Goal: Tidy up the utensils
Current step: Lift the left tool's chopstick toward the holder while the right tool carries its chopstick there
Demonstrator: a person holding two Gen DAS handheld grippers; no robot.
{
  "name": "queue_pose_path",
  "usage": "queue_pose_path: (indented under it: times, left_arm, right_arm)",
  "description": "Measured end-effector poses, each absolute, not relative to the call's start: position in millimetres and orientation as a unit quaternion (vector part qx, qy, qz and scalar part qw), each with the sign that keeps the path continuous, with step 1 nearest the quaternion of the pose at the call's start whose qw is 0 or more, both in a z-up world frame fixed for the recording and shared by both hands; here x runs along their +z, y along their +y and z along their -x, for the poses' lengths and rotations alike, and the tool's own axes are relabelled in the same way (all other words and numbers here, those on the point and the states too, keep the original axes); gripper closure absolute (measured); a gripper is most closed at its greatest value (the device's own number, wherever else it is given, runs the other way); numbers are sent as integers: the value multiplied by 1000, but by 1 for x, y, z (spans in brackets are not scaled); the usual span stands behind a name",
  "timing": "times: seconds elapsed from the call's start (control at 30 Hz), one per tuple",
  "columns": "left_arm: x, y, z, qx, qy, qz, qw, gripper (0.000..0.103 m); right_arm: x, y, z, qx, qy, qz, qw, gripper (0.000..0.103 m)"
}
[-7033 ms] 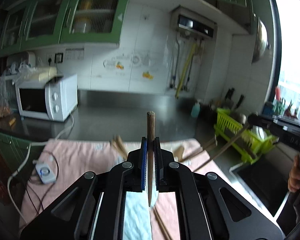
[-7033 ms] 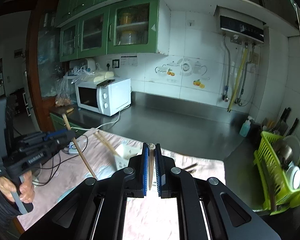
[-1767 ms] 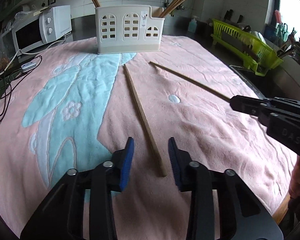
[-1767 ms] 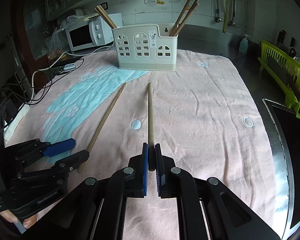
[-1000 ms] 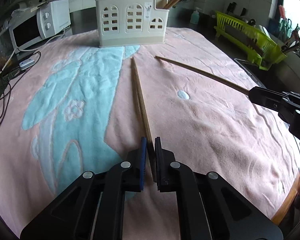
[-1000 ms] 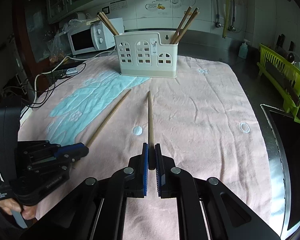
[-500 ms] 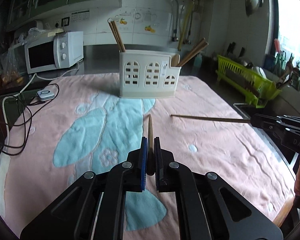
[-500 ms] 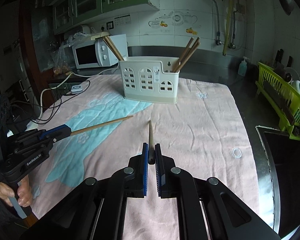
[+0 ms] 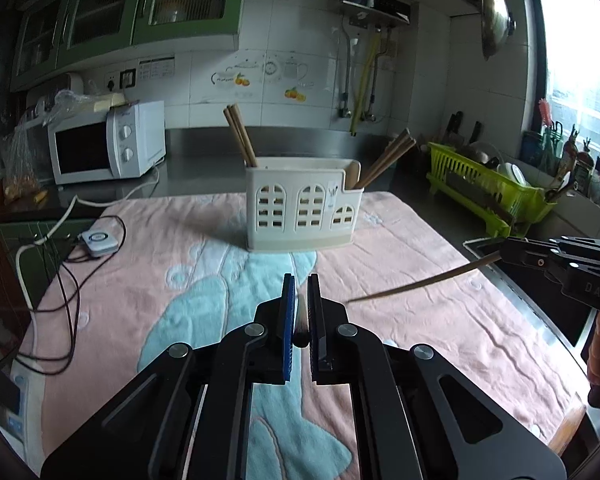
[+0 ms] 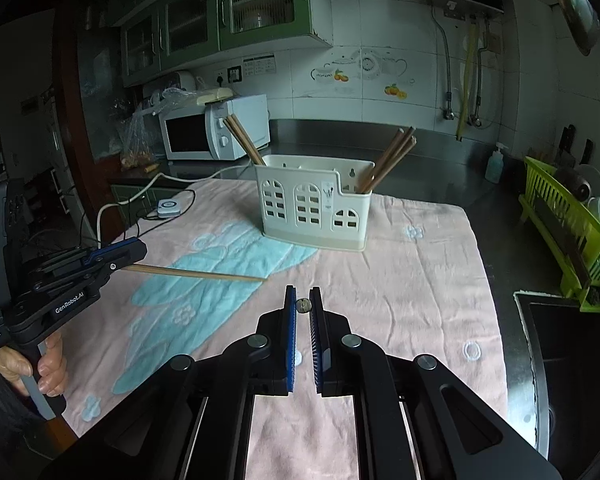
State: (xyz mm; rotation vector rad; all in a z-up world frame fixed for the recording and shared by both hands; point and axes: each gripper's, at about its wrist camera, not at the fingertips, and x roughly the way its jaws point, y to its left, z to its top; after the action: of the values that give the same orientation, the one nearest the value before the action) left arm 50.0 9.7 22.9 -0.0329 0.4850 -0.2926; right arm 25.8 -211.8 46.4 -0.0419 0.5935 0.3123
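Chopsticks are clamped one in each gripper, both held in the air short of the holder (image 9: 302,204): the left gripper (image 9: 299,316) pinches the left chopstick (image 10: 192,272) by its end, the right gripper (image 10: 303,306) the right chopstick (image 9: 420,282) likewise. Held so far back, either long stick could pivot, strike the holder's rim, tip it, or clash with the chopsticks already inside (image 10: 388,160).

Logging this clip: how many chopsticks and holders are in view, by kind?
Held chopsticks, one in the left gripper and one in the right gripper: 2
Chopsticks standing in the holder: 5
Holder: 1
Total: 8
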Motion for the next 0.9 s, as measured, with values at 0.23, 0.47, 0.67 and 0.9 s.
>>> queue_pose_path:
  times: [0.23,0.47,0.67,0.9]
  left_arm:
    - [46,14,-65,-155,227,15,961,99]
    - [58,14,-90,-158,223,15,962,98]
    - [58,11,-109,-158,225,22,961,98]
    - [39,13,-124,-158,231,42,959,99]
  right_arm:
    - [54,-209,-36,156,289,23,944,96]
    - [57,-207,-44,157,287,25,945,96]
    - [60,-208,-52,156,284,19,946,96]
    - [63,-211,-58,154,280,15,947,96]
